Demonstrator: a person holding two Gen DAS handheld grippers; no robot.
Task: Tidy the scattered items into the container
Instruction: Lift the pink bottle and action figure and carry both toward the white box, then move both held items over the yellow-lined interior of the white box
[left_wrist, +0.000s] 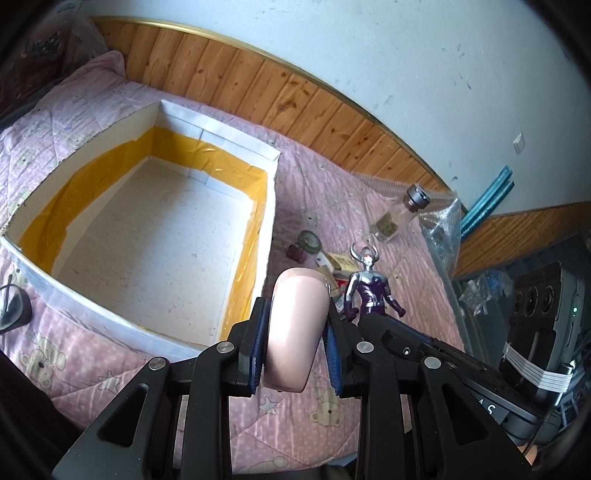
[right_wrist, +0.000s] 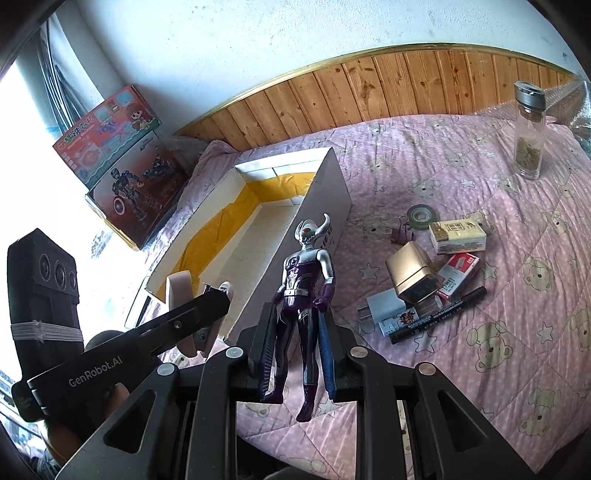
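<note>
Both tools tilt downward, left tool (left_wrist: 295, 343) gripping pink case (left_wrist: 295, 328).

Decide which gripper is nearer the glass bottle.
Right. The right gripper, holding the figure, sits on the glass bottle side; the left gripper is beside the box.

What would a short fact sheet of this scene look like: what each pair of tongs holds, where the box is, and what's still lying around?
left tongs: shut on pink curved object
right tongs: shut on silver-and-purple action figure, gripped at the legs
container: white box with yellow lining, nothing visible inside
surface: pink quilt with bear print
still scattered: tape roll, yellow packet, gold box, white charger, black marker
standing apart: glass bottle, upright
</note>
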